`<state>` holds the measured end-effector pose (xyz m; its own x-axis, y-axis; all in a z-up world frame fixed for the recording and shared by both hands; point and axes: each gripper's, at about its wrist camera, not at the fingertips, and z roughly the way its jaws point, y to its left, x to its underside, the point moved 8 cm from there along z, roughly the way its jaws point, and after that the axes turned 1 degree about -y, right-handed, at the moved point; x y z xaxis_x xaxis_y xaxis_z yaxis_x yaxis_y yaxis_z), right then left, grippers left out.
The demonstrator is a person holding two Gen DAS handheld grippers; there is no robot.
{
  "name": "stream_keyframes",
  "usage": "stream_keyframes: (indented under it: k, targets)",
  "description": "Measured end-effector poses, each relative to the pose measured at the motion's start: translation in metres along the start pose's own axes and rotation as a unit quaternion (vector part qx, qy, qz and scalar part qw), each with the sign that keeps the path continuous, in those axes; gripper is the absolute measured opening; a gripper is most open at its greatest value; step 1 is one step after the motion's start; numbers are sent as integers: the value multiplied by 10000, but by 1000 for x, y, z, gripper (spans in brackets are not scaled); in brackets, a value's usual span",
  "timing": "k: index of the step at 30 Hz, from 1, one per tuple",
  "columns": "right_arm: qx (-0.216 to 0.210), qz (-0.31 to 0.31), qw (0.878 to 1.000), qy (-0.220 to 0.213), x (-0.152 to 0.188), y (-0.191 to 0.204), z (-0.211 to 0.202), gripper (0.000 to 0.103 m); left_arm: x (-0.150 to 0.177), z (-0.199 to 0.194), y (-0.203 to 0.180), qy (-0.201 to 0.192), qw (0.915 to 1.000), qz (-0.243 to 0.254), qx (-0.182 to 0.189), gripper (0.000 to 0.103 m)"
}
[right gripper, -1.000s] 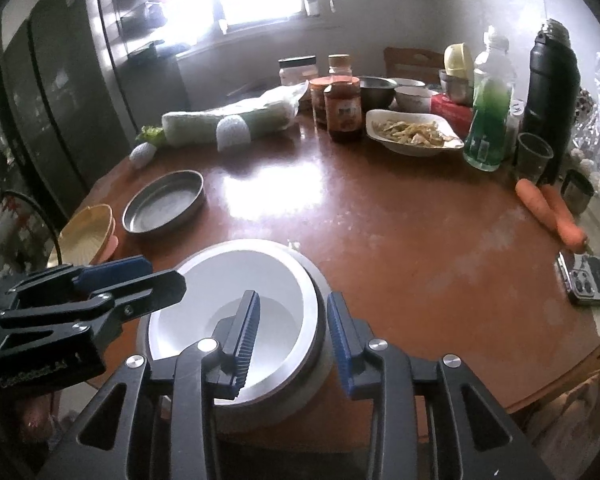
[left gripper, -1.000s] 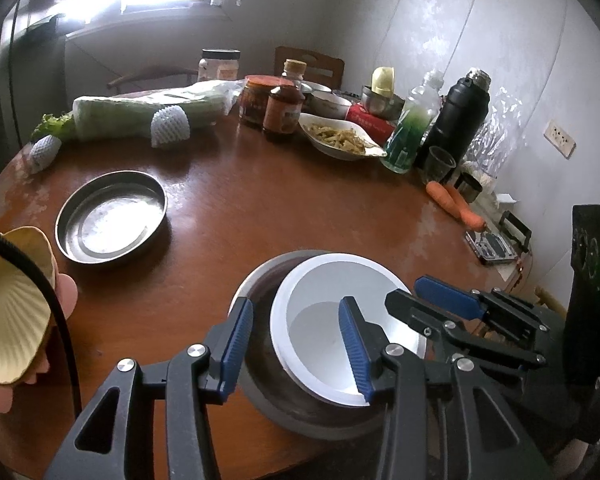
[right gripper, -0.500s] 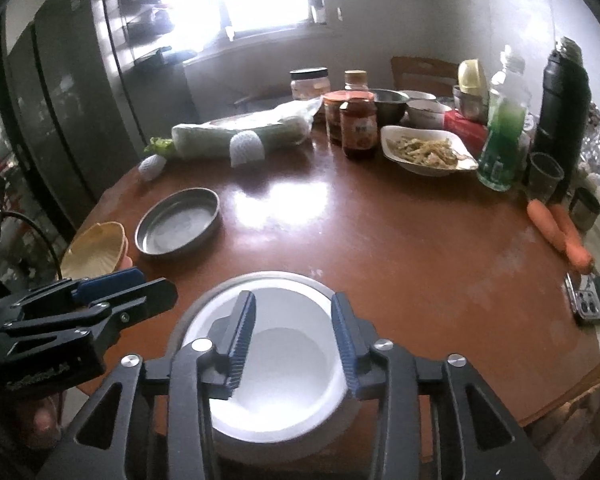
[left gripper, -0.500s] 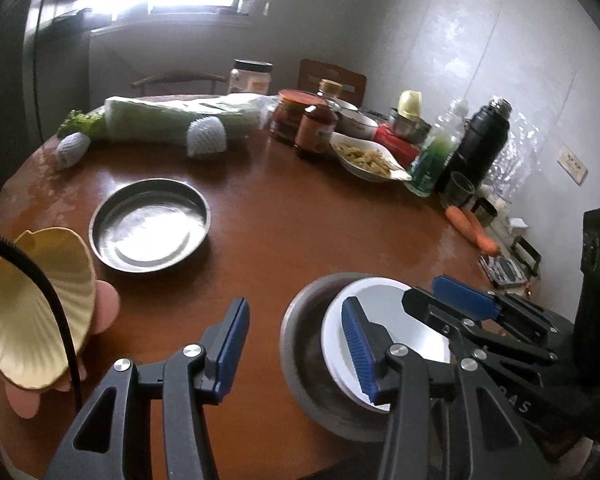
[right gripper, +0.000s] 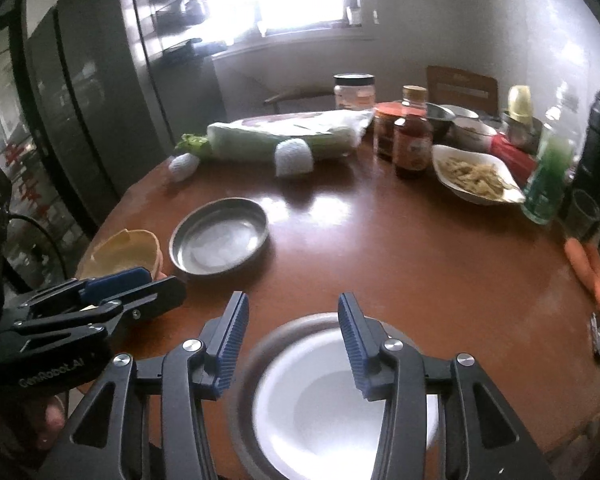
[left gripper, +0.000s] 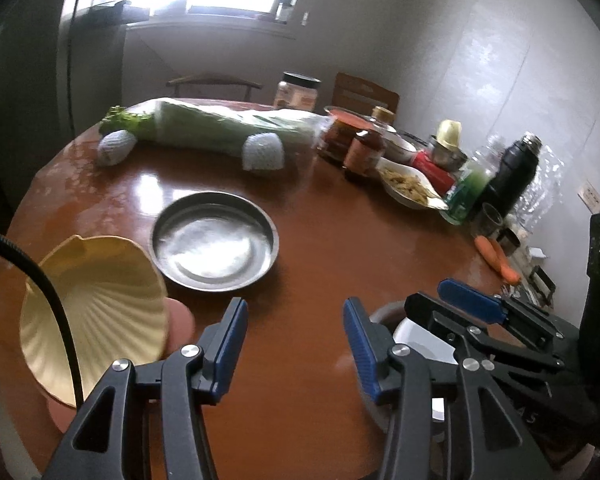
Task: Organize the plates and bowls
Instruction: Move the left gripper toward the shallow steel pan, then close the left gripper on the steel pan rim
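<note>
A white bowl [right gripper: 324,404] sits nested in a grey metal bowl [right gripper: 246,364] at the table's near edge. My right gripper [right gripper: 292,344] hovers just above and behind them, its jaws opening, pads touching nothing. In the left wrist view my left gripper [left gripper: 294,348] is over bare table left of the white bowl [left gripper: 418,338], jaws opening with nothing between them. A shallow metal plate [left gripper: 214,240] lies ahead. A yellow shell-shaped dish [left gripper: 100,312] rests on a pink dish [left gripper: 180,320] at the left edge.
Along the far side lie a wrapped cabbage [left gripper: 220,128], sauce jars [left gripper: 364,148], a white dish of food [right gripper: 476,176], a green bottle [right gripper: 548,176] and a black flask [left gripper: 516,172]. Carrots [right gripper: 592,272] lie at the right edge. A black cable [left gripper: 48,292] crosses the yellow dish.
Both grippers drew back and up from the nested bowls. The left one swung left onto bare table. The right one's jaws widened off the white bowl's rim.
</note>
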<state>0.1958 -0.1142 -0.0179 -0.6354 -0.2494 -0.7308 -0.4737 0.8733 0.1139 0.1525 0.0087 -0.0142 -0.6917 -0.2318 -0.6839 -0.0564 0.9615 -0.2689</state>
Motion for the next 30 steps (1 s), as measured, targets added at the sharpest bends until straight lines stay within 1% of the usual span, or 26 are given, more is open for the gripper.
stream_keyframes:
  k: [4,6,8,13,15,22,30]
  targets:
    - [-62,-69,9999,44,-12,17,11,49,-10,-4,18,-39,9999,4,-115,50]
    - [-73,-97,9999,50,-17,24,15,52,-15,-5,28,-53,9999,-8,-161,51]
    - [-78,-107,9999,60,-22,29,20,53,-22,-6,38,-66,9997,-15,-217,51]
    - [-45,-148,9998,119,-33,42,36,53,-40,-5,60,-121,9992,-15,-374,51]
    - [-44,-150,9997,170,-37,46,44,53,-46,-2,67,-80,9990,34,-436,51]
    - [-16,-71,9991,428,-42,54,75,53,-62,18,88,66,9990,39,-448,51]
    - [24,97,9979,639,-46,56,103,53,-76,42,99,210,9990,128,-379,51]
